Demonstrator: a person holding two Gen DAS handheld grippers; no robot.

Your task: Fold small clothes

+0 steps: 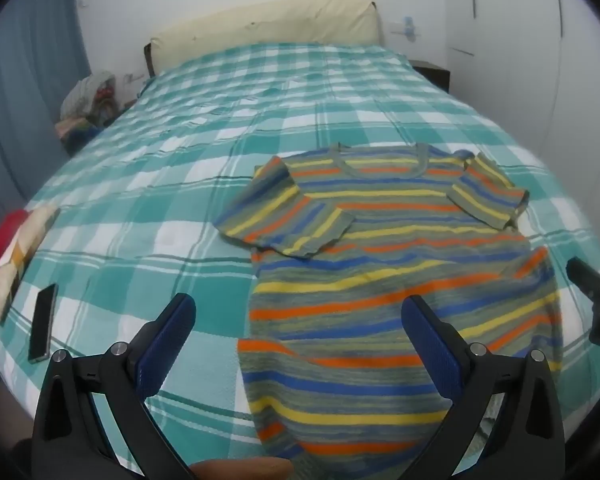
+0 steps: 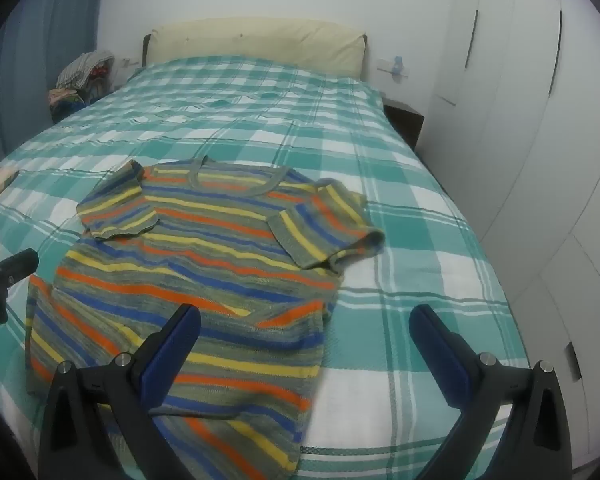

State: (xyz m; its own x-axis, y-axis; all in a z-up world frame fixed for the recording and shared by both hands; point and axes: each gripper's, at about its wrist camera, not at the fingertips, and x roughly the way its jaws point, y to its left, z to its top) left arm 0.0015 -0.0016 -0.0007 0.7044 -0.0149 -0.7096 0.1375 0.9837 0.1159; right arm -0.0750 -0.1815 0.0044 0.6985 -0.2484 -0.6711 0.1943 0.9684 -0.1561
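We judge sleeves done, so w/ left gripper and right gripper both wide, empty, next grab the striped shirt hem, lower frame, fold up.

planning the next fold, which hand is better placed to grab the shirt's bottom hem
Left, probably. The left gripper has open jaws straddling the striped shirt at its left edge near the hem. The right gripper mostly frames bare bedspread; only its left jaw overlaps cloth.
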